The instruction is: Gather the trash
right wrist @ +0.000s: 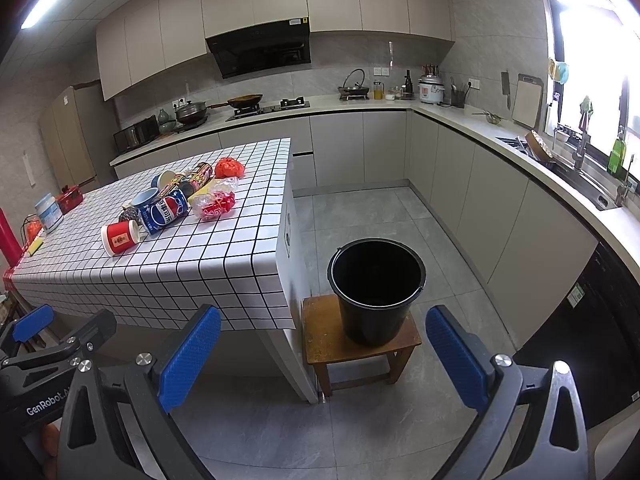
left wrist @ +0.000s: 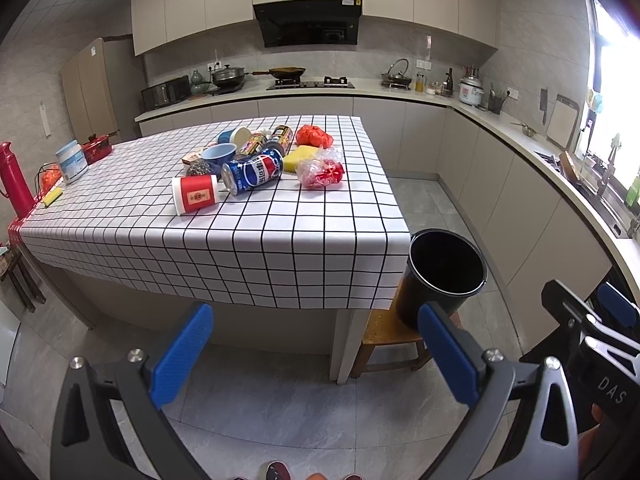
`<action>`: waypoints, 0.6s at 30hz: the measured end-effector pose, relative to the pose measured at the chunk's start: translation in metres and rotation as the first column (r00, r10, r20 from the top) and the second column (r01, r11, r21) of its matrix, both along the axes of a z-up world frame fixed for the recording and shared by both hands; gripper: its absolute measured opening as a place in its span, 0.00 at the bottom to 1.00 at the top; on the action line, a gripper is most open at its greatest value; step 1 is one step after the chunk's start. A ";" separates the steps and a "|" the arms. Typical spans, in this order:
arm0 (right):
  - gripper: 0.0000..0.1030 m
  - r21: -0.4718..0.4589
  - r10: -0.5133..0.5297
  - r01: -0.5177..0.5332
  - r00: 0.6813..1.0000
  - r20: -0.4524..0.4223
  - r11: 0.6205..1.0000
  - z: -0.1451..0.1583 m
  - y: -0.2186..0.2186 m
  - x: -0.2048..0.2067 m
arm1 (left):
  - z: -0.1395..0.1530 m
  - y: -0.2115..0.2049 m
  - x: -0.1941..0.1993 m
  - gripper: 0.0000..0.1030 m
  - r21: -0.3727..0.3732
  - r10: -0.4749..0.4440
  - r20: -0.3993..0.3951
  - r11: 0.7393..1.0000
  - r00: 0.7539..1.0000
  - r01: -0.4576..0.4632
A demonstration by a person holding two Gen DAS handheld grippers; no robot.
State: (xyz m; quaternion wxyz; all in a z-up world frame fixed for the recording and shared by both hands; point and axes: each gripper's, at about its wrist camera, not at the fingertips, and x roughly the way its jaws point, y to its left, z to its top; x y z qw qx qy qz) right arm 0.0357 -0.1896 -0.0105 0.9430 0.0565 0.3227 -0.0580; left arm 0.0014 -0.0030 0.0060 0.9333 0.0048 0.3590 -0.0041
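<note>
We hold the left tongs (left wrist: 316,356) spread wide, empty, short of the surface (left wrist: 248,248). On its checked cloth the trash lies clustered: red paper cup (left wrist: 195,193), Pepsi can (left wrist: 253,171), crumpled red-and-clear wrapper (left wrist: 322,170). Right: black bucket (right wrist: 376,290) on a wooden stool (right wrist: 320,332). Right tongs (right wrist: 323,356) spread, empty.

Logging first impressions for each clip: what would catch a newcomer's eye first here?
A heap of trash, led by a blue Pepsi can lying on its side, on the checked tablecloth. Beside the table's corner an open black bucket stands on a wooden stool. Both grippers hang open in the foreground.
</note>
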 end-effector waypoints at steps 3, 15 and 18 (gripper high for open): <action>1.00 0.002 0.003 -0.003 1.000 -0.002 1.000 -0.001 -0.001 0.001 | 0.000 0.000 0.000 1.00 -0.002 0.000 0.000 1.000 1.000 0.000; 1.00 0.003 0.004 -0.004 1.000 -0.006 1.000 -0.004 0.001 0.004 | 0.000 0.000 0.001 1.00 -0.002 -0.004 -0.001 1.000 1.000 0.004; 1.00 0.002 0.004 -0.004 1.000 -0.006 1.000 -0.004 0.001 0.005 | 0.000 0.000 0.000 1.00 -0.002 -0.004 -0.001 1.000 1.000 0.004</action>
